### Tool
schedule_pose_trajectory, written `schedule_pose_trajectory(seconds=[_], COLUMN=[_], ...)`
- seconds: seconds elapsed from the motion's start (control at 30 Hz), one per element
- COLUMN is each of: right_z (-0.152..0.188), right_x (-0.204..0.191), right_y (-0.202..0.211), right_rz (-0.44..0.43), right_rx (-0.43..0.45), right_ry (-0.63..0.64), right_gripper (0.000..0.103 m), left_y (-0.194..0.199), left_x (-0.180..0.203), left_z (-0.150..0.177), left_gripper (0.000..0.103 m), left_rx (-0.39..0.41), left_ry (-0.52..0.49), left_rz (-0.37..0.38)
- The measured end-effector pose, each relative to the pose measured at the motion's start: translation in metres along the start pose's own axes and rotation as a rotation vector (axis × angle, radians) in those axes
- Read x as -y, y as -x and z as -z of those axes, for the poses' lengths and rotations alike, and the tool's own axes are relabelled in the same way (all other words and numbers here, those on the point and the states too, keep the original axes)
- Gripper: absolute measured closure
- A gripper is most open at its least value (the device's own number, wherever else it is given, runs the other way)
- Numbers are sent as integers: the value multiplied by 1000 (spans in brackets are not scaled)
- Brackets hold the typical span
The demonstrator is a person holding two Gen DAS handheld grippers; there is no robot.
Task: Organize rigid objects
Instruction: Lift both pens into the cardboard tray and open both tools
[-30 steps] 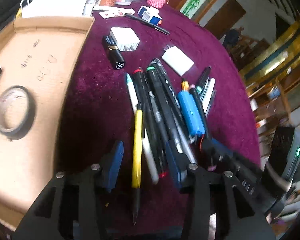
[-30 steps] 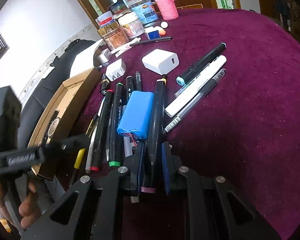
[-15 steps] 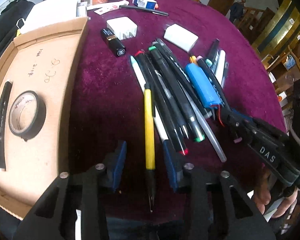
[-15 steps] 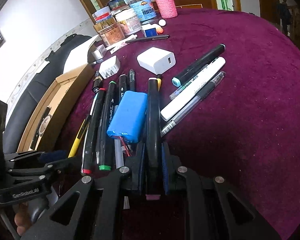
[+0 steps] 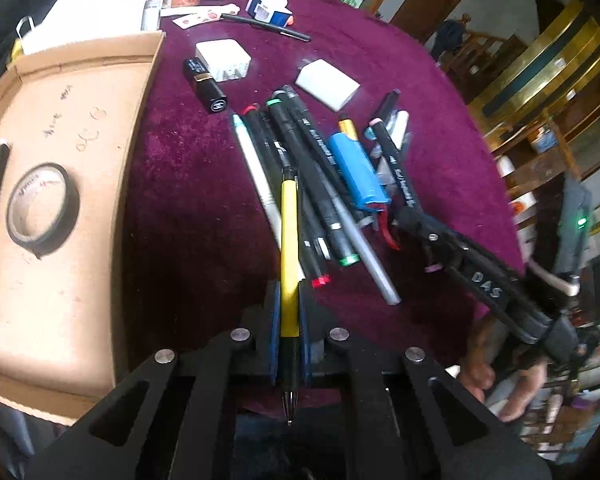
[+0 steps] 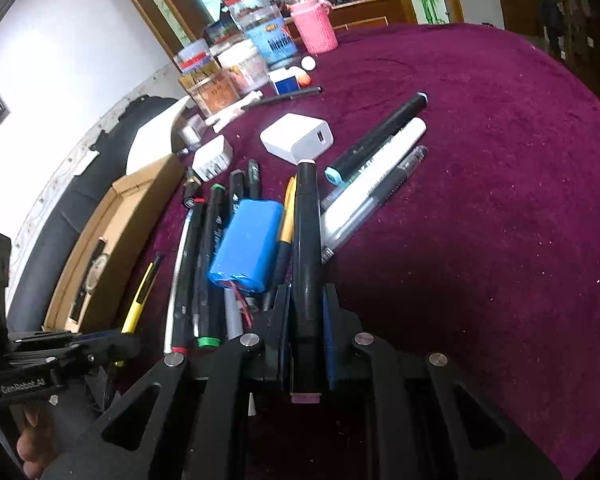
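Note:
A heap of pens and markers lies on the purple tablecloth (image 5: 204, 208). My left gripper (image 5: 289, 320) is shut on a yellow mechanical pencil (image 5: 289, 248), which lies along the fingers with its tip toward the camera. My right gripper (image 6: 306, 320) is shut on a black marker (image 6: 306, 232) with a pink end cap, at the right side of the heap. A blue battery pack (image 6: 248, 246) lies on the pens just left of that marker; it also shows in the left wrist view (image 5: 356, 172). The right gripper shows in the left wrist view (image 5: 414, 222).
An open cardboard box (image 5: 60, 200) holding a tape roll (image 5: 42, 208) sits left of the heap. White chargers (image 5: 222, 59) (image 5: 327, 84), a black lipstick (image 5: 205, 84), jars and a pink cup (image 6: 315, 26) stand farther back. The table edge curves at right.
My left gripper has closed on the yellow pencil, which lay loose between open fingers before. My right gripper stays shut on the black marker and has drawn it slightly out of the heap.

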State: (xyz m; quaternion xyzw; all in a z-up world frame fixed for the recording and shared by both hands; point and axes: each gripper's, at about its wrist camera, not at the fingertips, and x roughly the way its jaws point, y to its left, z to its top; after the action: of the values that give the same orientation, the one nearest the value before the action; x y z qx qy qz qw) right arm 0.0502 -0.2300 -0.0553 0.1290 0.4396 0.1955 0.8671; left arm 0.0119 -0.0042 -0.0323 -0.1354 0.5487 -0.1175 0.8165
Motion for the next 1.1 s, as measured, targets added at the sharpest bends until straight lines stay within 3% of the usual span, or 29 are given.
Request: schedule_pose_trajectory(seconds=[0.27, 0.47, 0.6, 0.87, 1.1], right_z=[-6, -14, -19, -15, -2], right_x=[-10, -36, -62, -144, -199], right_y=[18, 39, 41, 3, -50], right_rz=[-48, -121, -194, -337, -394], right_rx=[63, 129, 128, 24, -118], right_ry=[-14, 25, 60, 201, 269], right_gripper=[90, 90, 90, 90, 90], left_y=[29, 46, 71, 114, 114], left_x=[-2, -6, -20, -75, -136], left_z=[-4, -6, -1, 4, 5], left_gripper=[97, 97, 97, 97, 97], left_rx=[78, 117, 173, 272, 297], left_ry=[35, 52, 80, 200, 311], left_rz=[116, 120, 115, 20, -85])
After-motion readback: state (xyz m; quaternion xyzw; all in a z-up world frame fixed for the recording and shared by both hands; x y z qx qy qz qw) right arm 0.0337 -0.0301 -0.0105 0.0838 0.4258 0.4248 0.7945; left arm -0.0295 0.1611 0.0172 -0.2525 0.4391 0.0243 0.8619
